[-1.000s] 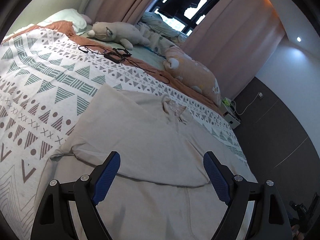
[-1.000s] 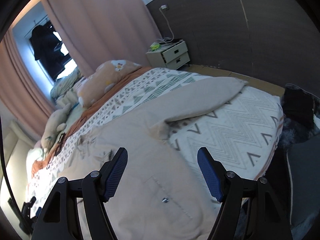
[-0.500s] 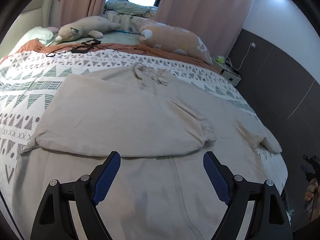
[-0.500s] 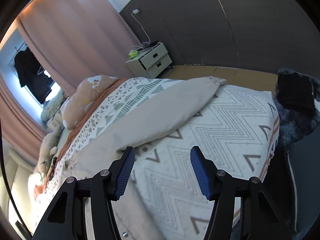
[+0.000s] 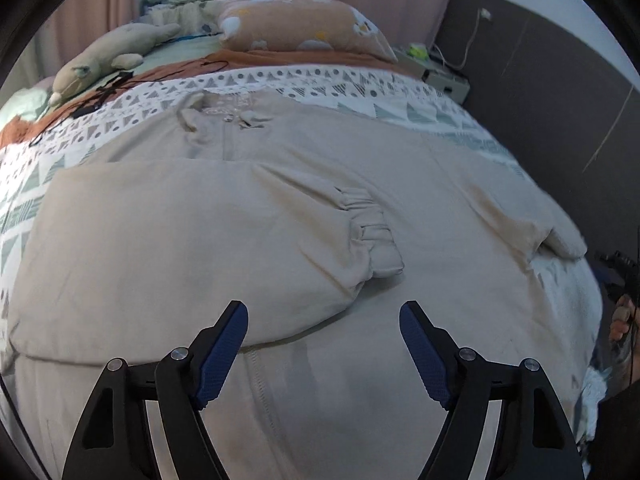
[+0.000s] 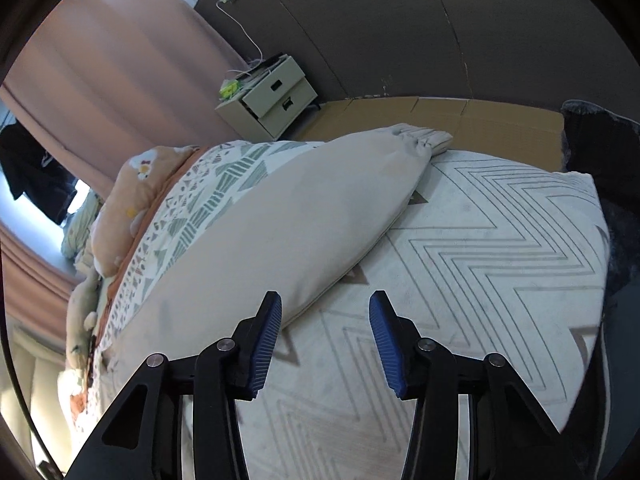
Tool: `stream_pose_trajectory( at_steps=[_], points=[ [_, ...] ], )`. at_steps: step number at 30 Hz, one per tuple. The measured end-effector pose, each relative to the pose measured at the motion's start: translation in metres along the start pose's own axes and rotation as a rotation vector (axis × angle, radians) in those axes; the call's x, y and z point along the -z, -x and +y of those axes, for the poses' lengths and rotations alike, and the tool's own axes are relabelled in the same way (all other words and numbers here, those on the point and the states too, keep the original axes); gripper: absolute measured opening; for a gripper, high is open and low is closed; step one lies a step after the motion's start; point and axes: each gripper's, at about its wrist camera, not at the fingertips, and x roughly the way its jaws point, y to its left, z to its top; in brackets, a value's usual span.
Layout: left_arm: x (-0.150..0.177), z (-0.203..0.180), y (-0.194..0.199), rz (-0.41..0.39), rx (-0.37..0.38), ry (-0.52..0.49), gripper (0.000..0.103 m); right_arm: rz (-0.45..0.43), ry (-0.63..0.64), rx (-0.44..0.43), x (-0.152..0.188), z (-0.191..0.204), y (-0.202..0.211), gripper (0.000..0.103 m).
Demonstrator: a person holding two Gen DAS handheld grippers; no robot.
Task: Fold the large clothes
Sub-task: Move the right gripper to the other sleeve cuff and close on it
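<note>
One sleeve (image 5: 248,248) of the beige jacket (image 5: 360,400) has already been laid across the chest, its gathered cuff (image 5: 376,240) resting near the middle seam; the other sleeve (image 6: 288,232) is seen stretched out flat towards the bed's edge, so roughly half the arm-folding is judged done — the body folds are all left. The garment is spread front-up on the patterned bedspread (image 6: 500,240), collar towards the pillows. Soft, matte, slightly creased cloth is shown, with ribbed elastic cuffs and a stitched centre line. The left gripper (image 5: 322,344) is held wide over the folded sleeve's lower edge, its jaws closing slightly, nothing gripped. The right gripper (image 6: 324,336) is half open and closing, with only bare bedspread between its jaws — the sleeve's edge lies just beside one blue pad (image 6: 264,340).
</note>
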Motion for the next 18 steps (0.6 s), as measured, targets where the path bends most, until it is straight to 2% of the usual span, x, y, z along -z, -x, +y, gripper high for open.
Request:
stream_pose_trajectory(
  at_steps=[2, 4, 6, 8, 12, 16, 18],
  points=[
    [-0.004, -0.008, -0.013, 0.022, -0.012, -0.033, 0.079, 0.003, -0.007, 0.006, -0.007, -0.007, -0.013, 0.047],
    [-0.007, -0.014, -0.027, 0.047, -0.029, -0.066, 0.070, 0.010, -0.024, 0.002, -0.013, -0.013, -0.023, 0.047],
    [-0.009, -0.018, -0.039, 0.083, -0.037, -0.084, 0.035, 0.017, -0.033, 0.000, -0.018, -0.017, -0.033, 0.047],
    [-0.011, -0.018, -0.052, 0.127, -0.013, -0.078, 0.026, 0.028, -0.036, 0.001, -0.021, -0.021, -0.042, 0.047],
    [-0.012, -0.027, -0.065, 0.128, -0.005, -0.123, 0.026, 0.043, -0.039, 0.013, -0.028, -0.026, -0.059, 0.047],
    [-0.019, -0.025, -0.080, 0.140, -0.017, -0.111, 0.026, 0.040, -0.042, 0.009, -0.036, -0.028, -0.070, 0.046],
    [-0.024, -0.023, -0.084, 0.128, -0.026, -0.093, 0.026, 0.037, -0.025, 0.024, -0.040, -0.026, -0.073, 0.037]
  ],
)
